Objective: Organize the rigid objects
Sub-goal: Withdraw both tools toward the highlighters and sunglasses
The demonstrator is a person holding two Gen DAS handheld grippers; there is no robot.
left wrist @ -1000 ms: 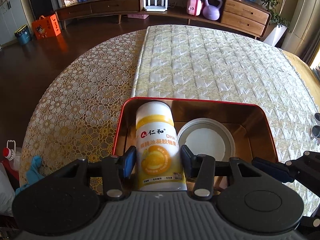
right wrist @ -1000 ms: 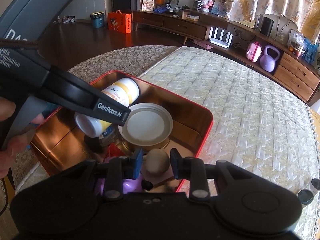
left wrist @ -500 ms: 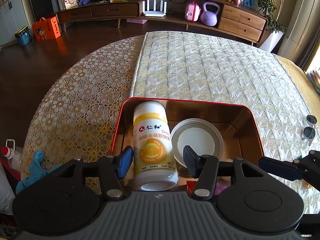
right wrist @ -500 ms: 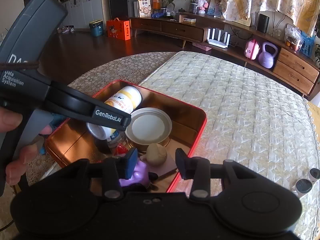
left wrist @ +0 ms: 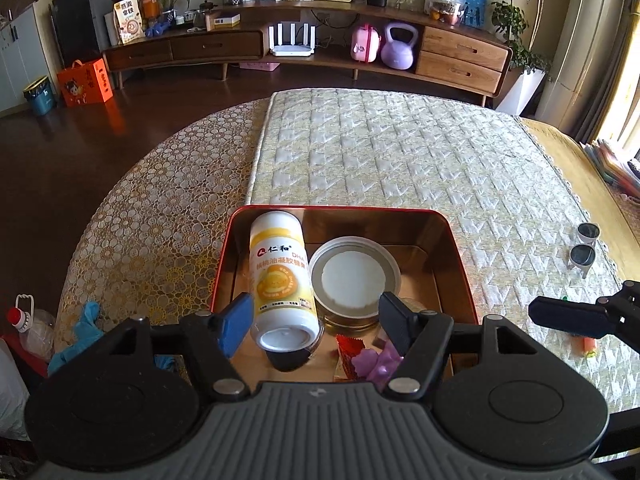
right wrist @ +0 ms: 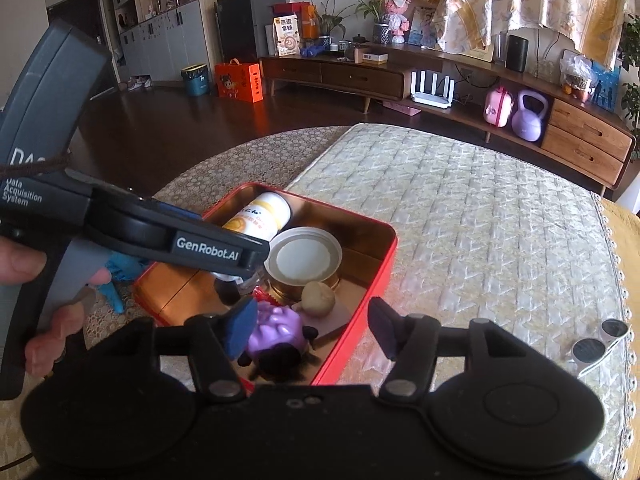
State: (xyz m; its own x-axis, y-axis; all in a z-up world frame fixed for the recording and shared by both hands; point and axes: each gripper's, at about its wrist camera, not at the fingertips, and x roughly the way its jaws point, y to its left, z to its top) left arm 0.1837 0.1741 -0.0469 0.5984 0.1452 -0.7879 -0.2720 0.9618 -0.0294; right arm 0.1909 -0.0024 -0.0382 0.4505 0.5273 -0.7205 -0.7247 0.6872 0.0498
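A red tin box [left wrist: 344, 210] [right wrist: 382, 264] sits on the quilted table. Inside lie a white and yellow bottle [left wrist: 278, 272] [right wrist: 258, 218] on its side, a gold can with a white lid [left wrist: 354, 274] [right wrist: 304, 260], a tan ball [right wrist: 318, 298], a purple toy [right wrist: 274, 328] [left wrist: 380, 362] and a red wrapper [left wrist: 350, 354]. My left gripper [left wrist: 314, 324] is open and empty, above the box's near end with the bottle's base between its fingers. My right gripper [right wrist: 310, 326] is open and empty, just above the purple toy and the box's near corner.
Sunglasses [left wrist: 584, 246] [right wrist: 596, 342] lie on the quilted mat at the right. A small orange item [left wrist: 586, 344] lies near the right gripper's fingers. A blue glove [left wrist: 78, 330] hangs at the table's left edge. A sideboard [left wrist: 304, 46] stands across the room.
Both grippers opened wider and drew back and up from the box. The left one let go of the bottle, which now lies in the box. The right one let go of the tan ball.
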